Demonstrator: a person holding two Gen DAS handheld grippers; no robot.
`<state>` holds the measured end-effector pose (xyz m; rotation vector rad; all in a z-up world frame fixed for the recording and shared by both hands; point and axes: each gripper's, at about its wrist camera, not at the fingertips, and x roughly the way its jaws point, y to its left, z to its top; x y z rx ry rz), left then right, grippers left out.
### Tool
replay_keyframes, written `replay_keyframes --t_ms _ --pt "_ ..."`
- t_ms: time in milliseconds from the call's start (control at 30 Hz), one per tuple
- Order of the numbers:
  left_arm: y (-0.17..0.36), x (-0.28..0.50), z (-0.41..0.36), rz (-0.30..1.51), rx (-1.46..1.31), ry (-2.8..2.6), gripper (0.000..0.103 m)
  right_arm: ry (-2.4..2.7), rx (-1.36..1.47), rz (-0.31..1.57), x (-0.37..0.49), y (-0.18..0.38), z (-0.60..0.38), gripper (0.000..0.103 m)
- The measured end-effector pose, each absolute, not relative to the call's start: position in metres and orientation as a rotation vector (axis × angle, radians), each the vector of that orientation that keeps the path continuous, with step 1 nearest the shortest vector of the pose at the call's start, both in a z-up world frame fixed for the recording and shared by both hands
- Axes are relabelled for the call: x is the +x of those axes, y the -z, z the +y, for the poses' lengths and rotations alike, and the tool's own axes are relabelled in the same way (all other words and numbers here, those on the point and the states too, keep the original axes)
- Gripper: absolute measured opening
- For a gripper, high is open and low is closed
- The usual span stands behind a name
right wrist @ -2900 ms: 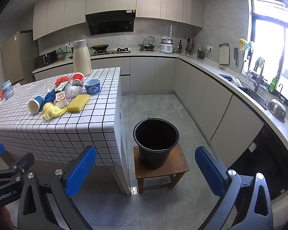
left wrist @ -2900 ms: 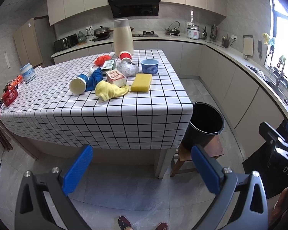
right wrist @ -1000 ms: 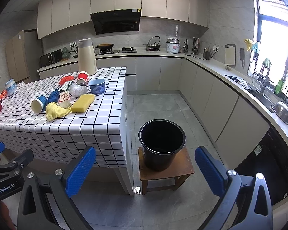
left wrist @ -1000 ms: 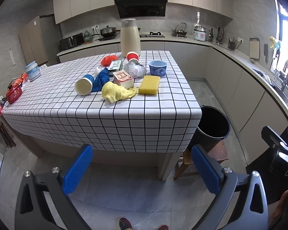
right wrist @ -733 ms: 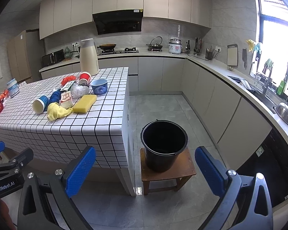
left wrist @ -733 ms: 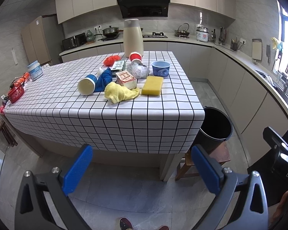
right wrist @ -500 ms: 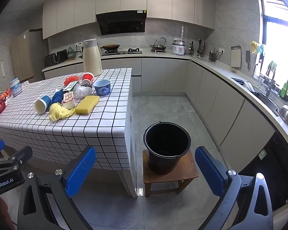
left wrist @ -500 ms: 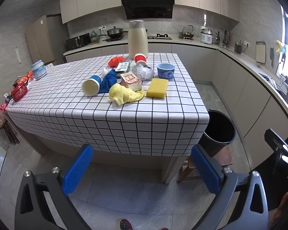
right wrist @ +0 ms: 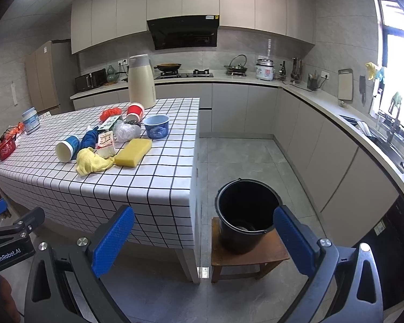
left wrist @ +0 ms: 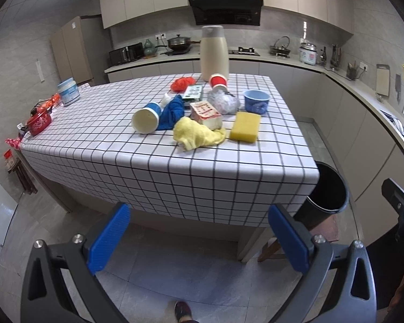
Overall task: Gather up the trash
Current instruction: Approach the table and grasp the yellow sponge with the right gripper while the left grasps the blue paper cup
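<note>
Both grippers are empty with their jaws spread wide, the left gripper (left wrist: 199,238) and the right gripper (right wrist: 204,238) hanging short of the table (left wrist: 153,167), so nothing has been picked up.

The worry I see is sorting. The rubbish is heaped together past the middle of the table, and the yellow cloth (left wrist: 198,134) leans against the small carton (left wrist: 206,115), so a pinch at one may drag the other. The tipped paper cup (left wrist: 146,119) could roll if nudged. The blue bowl (left wrist: 256,101) and the sponge (left wrist: 245,126) may not be trash at all.

The bucket (right wrist: 246,214) stands on a low stool (right wrist: 251,258) just off the table's right corner, below its top; a careless release could miss it.

The trash looks light and crumpled: cups, a clear plastic wad (left wrist: 223,102), a red scrap (left wrist: 182,83).
</note>
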<state>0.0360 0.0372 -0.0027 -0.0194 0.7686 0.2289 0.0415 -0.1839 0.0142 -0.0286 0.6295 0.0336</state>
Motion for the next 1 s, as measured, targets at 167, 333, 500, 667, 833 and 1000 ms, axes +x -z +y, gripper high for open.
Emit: replay_keyframes --t_ms 167,333,500,667,833,1000 --pt "0.006 0.057 0.062 0.774 -0.026 -0.254 0.103 -0.053 -0.034 0.630 0.066 -0.011 -0.163 0.103" --pt "0.013 0.087 0.094 0.788 -0.032 -0.274 0.103 -0.053 -0.037 0.643 0.097 -0.006 -0.137 0.103" --pt "0.019 0.123 0.128 0.804 -0.038 -0.282 0.103 -0.048 -0.045 0.657 0.137 0.001 -0.102 0.103" --pt "0.024 0.163 0.162 0.812 -0.032 -0.284 0.103 -0.028 -0.041 0.675 0.183 0.009 -0.068 0.103" --pt "0.032 0.205 0.190 0.829 -0.032 -0.271 0.103 -0.006 -0.045 0.707 0.223 0.020 -0.038 0.103" --pt "0.041 0.244 0.211 0.846 -0.023 -0.244 0.103 0.021 -0.041 0.732 0.257 0.031 -0.015 0.103"
